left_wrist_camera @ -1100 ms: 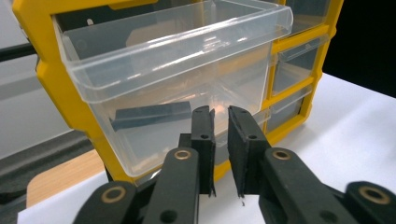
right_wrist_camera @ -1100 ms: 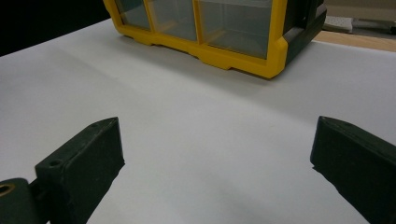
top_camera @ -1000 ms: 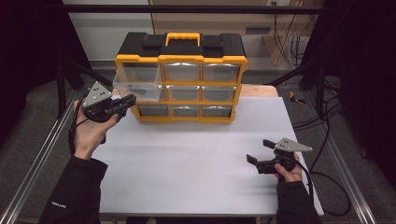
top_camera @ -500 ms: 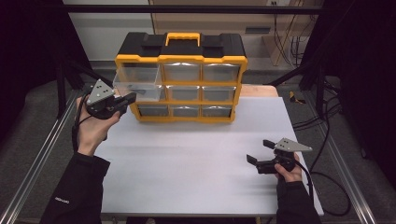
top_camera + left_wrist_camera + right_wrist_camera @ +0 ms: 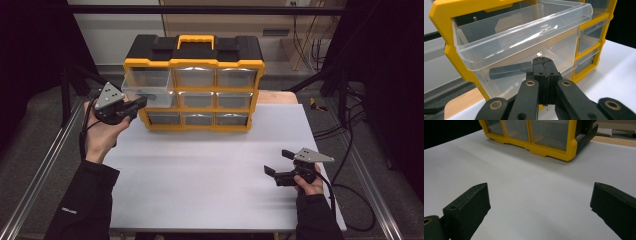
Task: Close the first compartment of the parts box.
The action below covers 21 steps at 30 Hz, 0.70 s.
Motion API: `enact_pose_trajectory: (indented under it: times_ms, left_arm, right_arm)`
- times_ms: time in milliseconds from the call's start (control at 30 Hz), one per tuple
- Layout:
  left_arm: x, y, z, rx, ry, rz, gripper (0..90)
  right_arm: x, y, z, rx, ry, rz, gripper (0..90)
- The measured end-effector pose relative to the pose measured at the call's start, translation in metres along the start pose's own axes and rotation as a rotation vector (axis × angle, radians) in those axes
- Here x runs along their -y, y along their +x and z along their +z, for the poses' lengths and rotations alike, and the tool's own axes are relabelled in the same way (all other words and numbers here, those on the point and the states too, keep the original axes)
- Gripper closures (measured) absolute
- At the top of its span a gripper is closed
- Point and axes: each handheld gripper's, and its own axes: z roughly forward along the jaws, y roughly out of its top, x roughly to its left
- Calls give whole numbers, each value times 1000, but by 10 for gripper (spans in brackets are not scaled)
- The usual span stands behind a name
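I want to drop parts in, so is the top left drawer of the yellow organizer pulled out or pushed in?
Pulled out. The clear top left drawer sticks forward past the yellow organizer frame, while the other drawers sit flush. The left claw is shut at its front.

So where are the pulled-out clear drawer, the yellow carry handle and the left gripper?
pulled-out clear drawer (image 5: 524, 42), left gripper view, on its front wall.
yellow carry handle (image 5: 195, 38), high view, on its top bar.
left gripper (image 5: 543, 65), left gripper view, at its closed fingertips.

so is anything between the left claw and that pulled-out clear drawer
Nothing visible. The left claw is shut, with its tips right at the front wall of the clear drawer, the top-left one of the yellow organizer, pulled partway out. A dark flat piece lies inside the drawer, behind that wall.
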Motion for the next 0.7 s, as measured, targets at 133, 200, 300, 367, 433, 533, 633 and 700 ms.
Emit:
enact_pose_trajectory:
  times_ms: [133,200,300,367,433,533,633,700]
  left_arm:
    - [-1,2,2,-5,1,5,896]
    - [-1,3,2,-6,2,7,896]
    - [-1,5,3,-3,2,6,896]
    - [-2,6,4,2,3,1,896]
    - [-2,7,5,0,3,3,896]
    - [-2,8,6,0,0,4,896]
    - [-2,10,8,0,-3,1,896]
    - [-2,10,9,1,-2,3,896]
  right_arm:
    - [0,0,1,0,1,-2,28]
    - [0,0,0,-1,1,-2,28]
    - [0,0,0,0,0,-2,28]
    - [0,0,0,-2,0,0,28]
    - [0,0,0,0,1,-2,28]
    - [0,0,1,0,3,-1,28]
    - [0,0,1,-1,4,0,28]
    - [0,0,1,-2,4,0,28]
